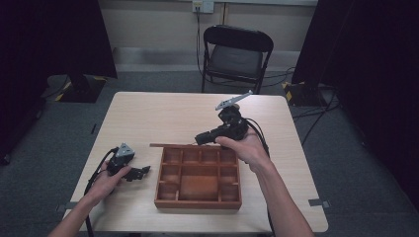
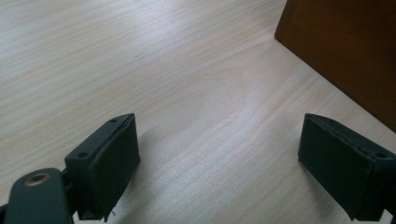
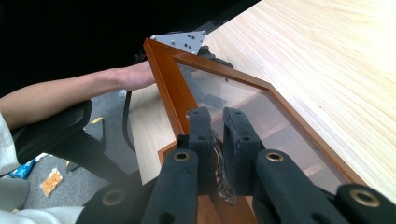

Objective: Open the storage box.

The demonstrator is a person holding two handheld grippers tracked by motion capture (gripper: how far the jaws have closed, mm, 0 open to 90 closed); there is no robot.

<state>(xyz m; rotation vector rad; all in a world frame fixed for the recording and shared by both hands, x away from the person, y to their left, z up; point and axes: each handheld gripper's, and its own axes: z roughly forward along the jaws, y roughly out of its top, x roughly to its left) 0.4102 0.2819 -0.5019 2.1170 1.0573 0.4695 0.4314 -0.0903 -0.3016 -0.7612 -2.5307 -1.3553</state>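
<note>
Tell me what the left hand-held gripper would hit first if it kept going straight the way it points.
Most likely the side wall of the wooden box: the left hand-held gripper, jaws open, points across bare table towards it. Depth is hard to judge.

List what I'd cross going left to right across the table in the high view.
Left gripper → wooden compartment box → right hand, holding the right gripper at the box's far edge.
</note>
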